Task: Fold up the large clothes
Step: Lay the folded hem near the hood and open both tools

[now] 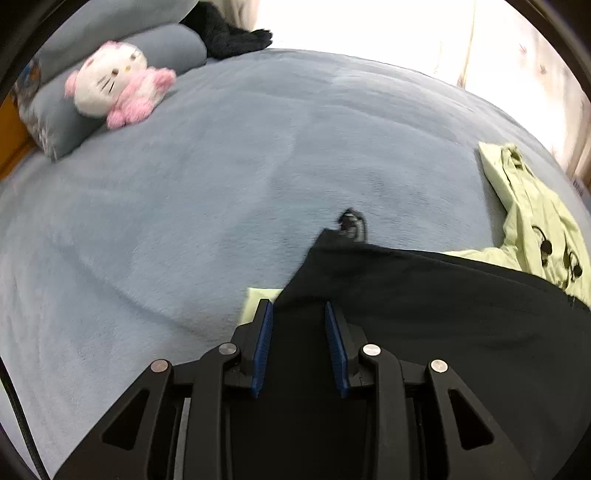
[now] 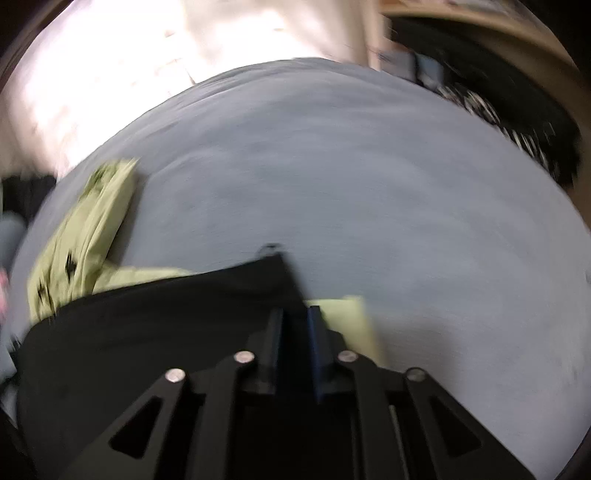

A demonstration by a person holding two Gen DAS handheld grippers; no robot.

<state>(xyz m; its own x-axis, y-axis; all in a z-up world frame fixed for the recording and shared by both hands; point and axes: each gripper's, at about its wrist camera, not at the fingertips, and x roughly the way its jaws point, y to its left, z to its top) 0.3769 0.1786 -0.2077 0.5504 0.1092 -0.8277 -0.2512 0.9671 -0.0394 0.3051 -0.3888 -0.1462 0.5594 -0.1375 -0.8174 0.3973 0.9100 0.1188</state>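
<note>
A large black garment (image 1: 424,295) lies over a pale green garment (image 1: 535,221) on a grey-blue bed. My left gripper (image 1: 298,308) has its blue-padded jaws closed on the black garment's left corner, with cloth between the fingers. In the right wrist view, which is blurred by motion, my right gripper (image 2: 295,314) is shut on the black garment's (image 2: 147,325) right corner. The green garment (image 2: 85,236) shows to the left there, and a green edge (image 2: 351,317) sticks out beside the fingers. A black cord end (image 1: 351,223) pokes out from the garment's far edge.
The grey-blue bed cover (image 1: 221,184) spreads wide ahead. A pink and white plush cat (image 1: 114,81) leans on grey pillows (image 1: 166,48) at the far left. A dark cloth (image 1: 229,33) lies at the bed's head. A black patterned item (image 2: 517,122) sits beyond the bed's right edge.
</note>
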